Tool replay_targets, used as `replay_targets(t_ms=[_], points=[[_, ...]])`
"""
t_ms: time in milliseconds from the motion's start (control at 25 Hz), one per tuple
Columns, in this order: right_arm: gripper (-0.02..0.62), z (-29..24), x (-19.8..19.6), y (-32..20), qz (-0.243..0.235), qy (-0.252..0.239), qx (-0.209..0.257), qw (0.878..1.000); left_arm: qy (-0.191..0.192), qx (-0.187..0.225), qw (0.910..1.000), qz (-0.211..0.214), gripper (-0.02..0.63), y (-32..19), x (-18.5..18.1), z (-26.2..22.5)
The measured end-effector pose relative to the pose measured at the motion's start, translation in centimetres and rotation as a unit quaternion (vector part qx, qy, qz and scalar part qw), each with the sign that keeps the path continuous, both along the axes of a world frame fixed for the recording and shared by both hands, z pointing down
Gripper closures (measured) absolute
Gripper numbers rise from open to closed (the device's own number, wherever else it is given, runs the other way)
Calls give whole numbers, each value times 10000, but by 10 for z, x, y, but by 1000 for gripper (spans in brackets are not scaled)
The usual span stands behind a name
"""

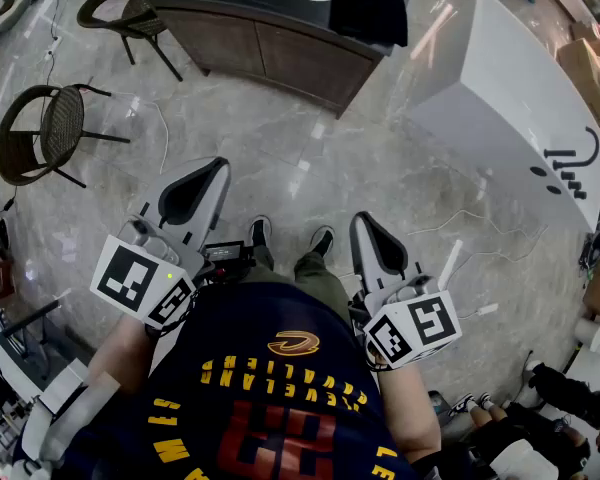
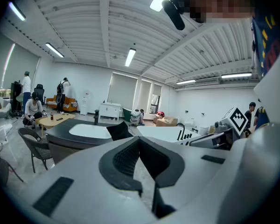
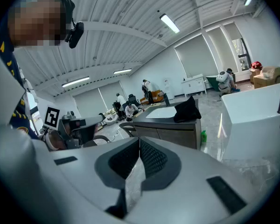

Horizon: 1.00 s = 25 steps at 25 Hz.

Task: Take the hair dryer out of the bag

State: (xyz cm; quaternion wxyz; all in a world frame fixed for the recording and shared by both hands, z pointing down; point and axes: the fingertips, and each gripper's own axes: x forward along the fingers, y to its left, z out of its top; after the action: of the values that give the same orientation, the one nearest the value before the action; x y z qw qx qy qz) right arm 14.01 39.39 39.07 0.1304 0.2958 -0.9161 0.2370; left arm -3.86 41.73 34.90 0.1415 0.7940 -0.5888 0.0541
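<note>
A black bag (image 1: 370,3) sits on the dark counter (image 1: 250,38) across the floor from me; it also shows in the left gripper view (image 2: 119,130) and the right gripper view (image 3: 186,110). No hair dryer is visible. My left gripper (image 1: 206,172) is held at waist height, jaws shut with nothing between them (image 2: 139,141). My right gripper (image 1: 364,224) is held the same way on the other side, shut and empty (image 3: 139,141). Both point out over the marble floor, well short of the counter.
Two wicker chairs (image 1: 42,133) (image 1: 125,13) stand at the left. A white tub-like unit (image 1: 510,98) with a black faucet (image 1: 570,163) is at the right. People sit and stand at the room's far end (image 2: 32,108). Cartons lie at the far right (image 1: 595,63).
</note>
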Motion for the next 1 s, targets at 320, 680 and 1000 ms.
replay_targets(t_ms=[320, 680, 1000], points=[[586, 0, 6, 4, 40, 53, -12, 10000, -46, 22, 10000, -8, 604, 7, 1, -2], [586, -7, 4, -2, 500, -206, -124, 9985, -88, 148, 9998, 75, 604, 12, -6, -13], [586, -10, -14, -2, 917, -423, -308, 9944, 26, 192, 9984, 531, 604, 21, -13, -19]])
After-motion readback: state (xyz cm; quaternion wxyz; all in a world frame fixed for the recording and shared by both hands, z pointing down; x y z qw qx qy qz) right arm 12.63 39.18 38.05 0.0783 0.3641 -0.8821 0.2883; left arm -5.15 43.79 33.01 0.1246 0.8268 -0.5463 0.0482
